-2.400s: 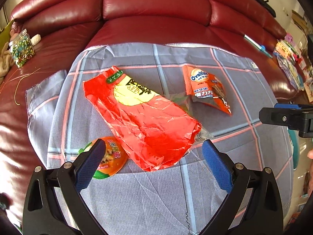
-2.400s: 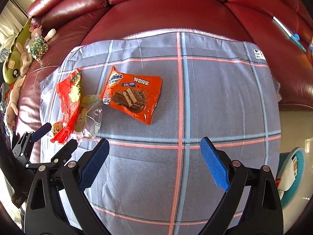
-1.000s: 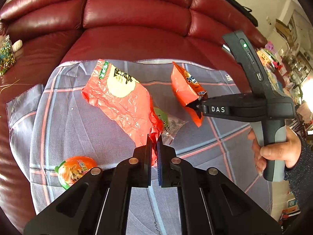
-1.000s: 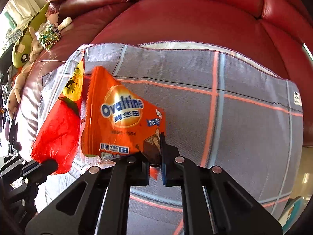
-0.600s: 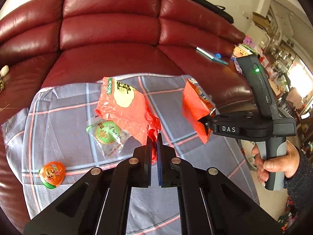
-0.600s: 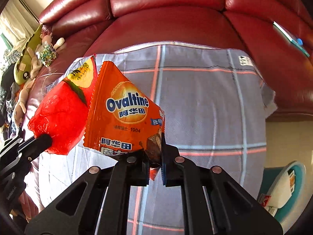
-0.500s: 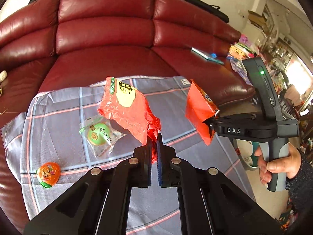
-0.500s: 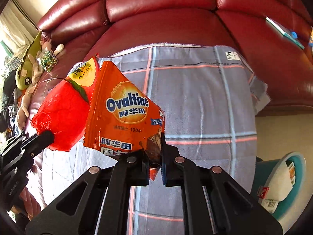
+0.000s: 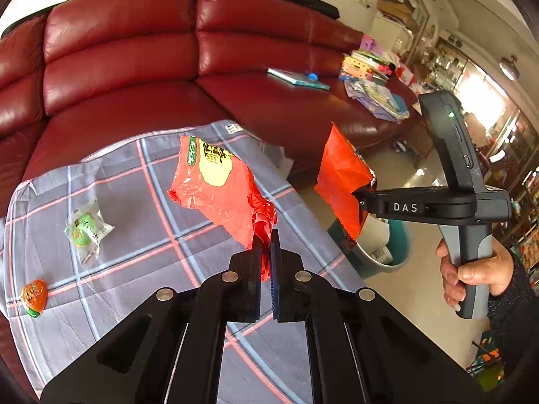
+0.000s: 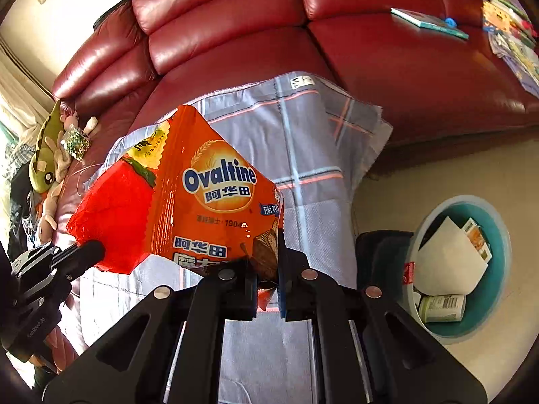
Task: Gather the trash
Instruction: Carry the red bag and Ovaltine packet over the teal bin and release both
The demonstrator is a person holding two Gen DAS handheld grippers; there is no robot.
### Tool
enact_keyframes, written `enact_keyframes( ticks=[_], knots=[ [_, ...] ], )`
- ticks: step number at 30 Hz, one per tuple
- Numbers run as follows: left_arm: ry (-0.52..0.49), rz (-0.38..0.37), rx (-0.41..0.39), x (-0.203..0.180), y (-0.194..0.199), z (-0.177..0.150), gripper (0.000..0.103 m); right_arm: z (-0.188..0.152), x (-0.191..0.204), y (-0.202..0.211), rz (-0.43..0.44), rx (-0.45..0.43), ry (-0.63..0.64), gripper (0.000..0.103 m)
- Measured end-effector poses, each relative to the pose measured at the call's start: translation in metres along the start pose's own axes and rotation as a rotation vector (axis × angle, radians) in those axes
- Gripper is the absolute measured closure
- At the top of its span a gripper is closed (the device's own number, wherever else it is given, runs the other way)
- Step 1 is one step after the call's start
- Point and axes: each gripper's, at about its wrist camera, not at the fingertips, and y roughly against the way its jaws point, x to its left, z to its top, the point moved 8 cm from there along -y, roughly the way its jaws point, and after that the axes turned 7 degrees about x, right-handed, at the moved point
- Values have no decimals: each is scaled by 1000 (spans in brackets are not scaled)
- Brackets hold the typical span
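**Trash: two wrappers lifted, two pieces left on the cloth**

Trash is held in both tongs. The left gripper (image 9: 266,252), at lower centre of its frame, is clamped shut on the crumpled end of a red bag (image 9: 219,188), which hangs clear of the checked cloth (image 9: 134,202). The right gripper (image 10: 267,269) is likewise closed tight, on a corner of the Ovaltine wrapper (image 10: 215,202), which fills the middle of its frame. In the left view the same wrapper is seen at centre right, pinched at the tip of the right tool, with a hand (image 9: 471,276) on the grip below.

A teal bin (image 10: 498,235), already holding paper and a small bottle, is seen at the right of the right view, on the floor beside the sofa (image 9: 134,67). Neither wrapper is over it yet, so both drops are judged still to be made.

Left on the cloth, at the left of the left view, are a clear packet (image 9: 86,229) with a green item inside and a small orange packet (image 9: 33,298) near the lower left edge. These remain to be collected.
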Motion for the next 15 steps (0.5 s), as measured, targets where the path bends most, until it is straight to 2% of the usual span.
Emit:
enact_keyframes(
  ticks=[3, 7, 15],
  knots=[
    [-8, -41, 22, -19, -8, -3, 98, -10, -15, 10, 4, -10, -20, 95],
    [-67, -70, 58, -52, -24, -10, 98, -22, -43, 27, 8, -35, -62, 95],
    [-180, -187, 107, -142, -58, -5, 98, -55, -127, 72, -51, -89, -198, 95]
  ],
)
